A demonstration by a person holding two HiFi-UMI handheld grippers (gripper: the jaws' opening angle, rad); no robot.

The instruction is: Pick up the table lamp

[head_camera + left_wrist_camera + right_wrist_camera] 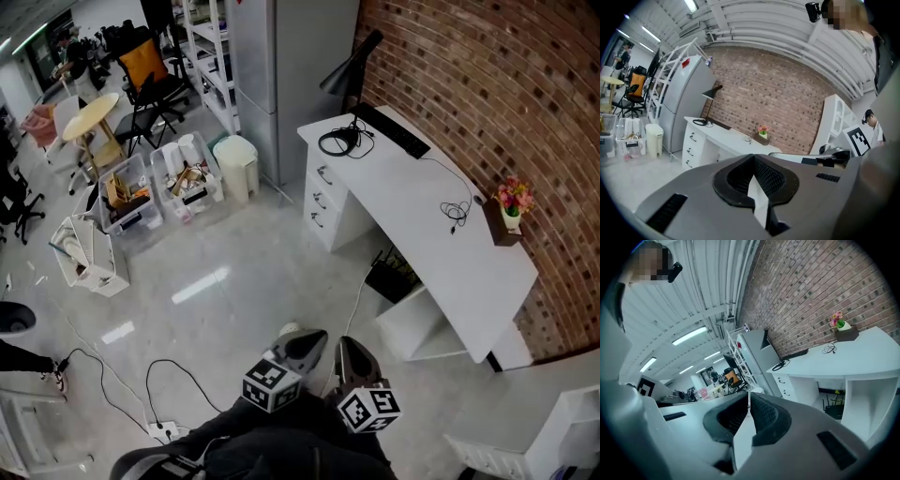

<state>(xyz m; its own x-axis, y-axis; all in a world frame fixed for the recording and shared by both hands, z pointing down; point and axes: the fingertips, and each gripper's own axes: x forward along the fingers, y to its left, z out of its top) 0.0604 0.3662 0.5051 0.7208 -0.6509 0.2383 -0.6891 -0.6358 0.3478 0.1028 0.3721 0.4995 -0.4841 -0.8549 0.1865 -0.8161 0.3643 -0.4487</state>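
Observation:
The black table lamp [349,64] stands at the far end of a white desk [441,253] against the brick wall, its cone shade tilted down; the left gripper view shows the lamp [711,93] small and far off. Beside it lie black headphones [339,141] and a black keyboard [394,129]. My left gripper [314,337] and right gripper [345,345] hang side by side low in the head view, over the floor, well short of the desk. Both are shut with nothing between the jaws, as the left gripper [752,158] and right gripper [749,397] show in their own views.
A grey fridge [281,75] stands left of the desk, with a white bin [236,164] and filled plastic crates [155,187] beyond. A flower pot [513,208] and a loose cable [455,211] sit on the desk. Cables and a power strip [164,431] lie on the floor.

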